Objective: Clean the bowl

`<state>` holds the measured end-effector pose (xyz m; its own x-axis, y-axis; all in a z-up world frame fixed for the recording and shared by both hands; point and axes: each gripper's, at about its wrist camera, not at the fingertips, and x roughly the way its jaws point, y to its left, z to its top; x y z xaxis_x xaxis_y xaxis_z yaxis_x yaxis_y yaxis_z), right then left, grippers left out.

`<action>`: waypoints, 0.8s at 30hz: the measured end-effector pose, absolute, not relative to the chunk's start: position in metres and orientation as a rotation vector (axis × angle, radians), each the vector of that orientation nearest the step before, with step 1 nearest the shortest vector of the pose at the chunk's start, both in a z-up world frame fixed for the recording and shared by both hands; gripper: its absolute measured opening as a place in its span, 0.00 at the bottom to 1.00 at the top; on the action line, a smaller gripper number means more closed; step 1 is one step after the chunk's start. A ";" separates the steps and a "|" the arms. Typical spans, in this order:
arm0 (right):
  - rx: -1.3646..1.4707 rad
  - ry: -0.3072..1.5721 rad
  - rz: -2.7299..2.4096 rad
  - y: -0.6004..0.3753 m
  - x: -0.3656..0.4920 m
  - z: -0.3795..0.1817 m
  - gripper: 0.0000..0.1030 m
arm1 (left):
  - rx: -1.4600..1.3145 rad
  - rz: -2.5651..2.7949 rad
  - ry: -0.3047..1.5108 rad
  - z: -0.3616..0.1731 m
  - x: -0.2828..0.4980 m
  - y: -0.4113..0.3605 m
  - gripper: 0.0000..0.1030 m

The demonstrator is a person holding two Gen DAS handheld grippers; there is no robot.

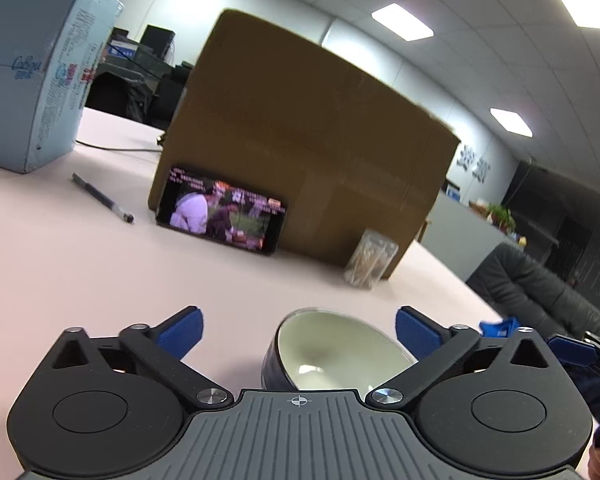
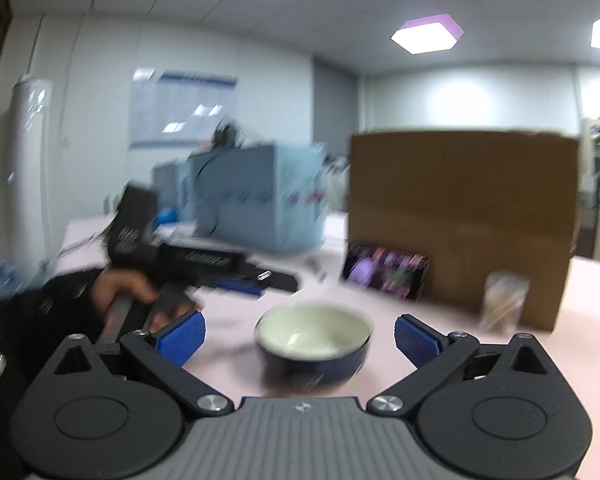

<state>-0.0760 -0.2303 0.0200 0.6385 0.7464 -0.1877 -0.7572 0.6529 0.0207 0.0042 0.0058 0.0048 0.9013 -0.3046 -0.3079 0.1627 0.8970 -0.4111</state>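
Two fisheye views along hand-held grippers, over a pale pink table (image 1: 60,264). At the centre of both, a small bowl (image 1: 332,348), dark blue outside and cream inside, resting on the table; tilted in the left view by the lens or the angle, upright in the right view (image 2: 314,340), though blurred there. Inside of the bowl apparently bare and glossy, no food or stain to be made out, only a soft shadow and a highlight. No cloth, sponge or water anywhere in view, so hard to judge whether wiping is finished or not begun; from the clean look and the empty jaws, probably near the end, with the bowl set down. Left gripper (image 1: 298,334) spread as wide as it goes, blue pads well clear of the bowl on either side, nothing held, nothing touched. Right gripper (image 2: 300,338) likewise fully spread, bowl lying ahead between the lines of the fingers but apart from both pads, nothing gripped. Behind the bowl, a brown cardboard box (image 1: 308,140) with a phone (image 1: 220,210) playing video propped against it, a clear container of sticks (image 1: 370,260) beside it, a pen (image 1: 100,198), and a pale blue package (image 1: 32,68).
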 end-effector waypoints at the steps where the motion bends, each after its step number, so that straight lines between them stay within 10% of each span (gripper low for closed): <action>1: -0.025 0.158 0.837 -0.233 -0.072 0.021 1.00 | -0.396 -0.242 0.369 0.007 0.004 0.008 1.00; 24: 0.063 0.051 0.240 -0.220 0.003 -0.038 1.00 | -0.163 0.015 0.132 0.008 0.011 -0.005 1.00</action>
<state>0.0032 -0.2198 -0.0382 0.9700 0.2393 -0.0434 -0.2361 0.9694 0.0680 0.0107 -0.0047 0.0077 0.9912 0.0043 -0.1323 -0.0256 0.9867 -0.1604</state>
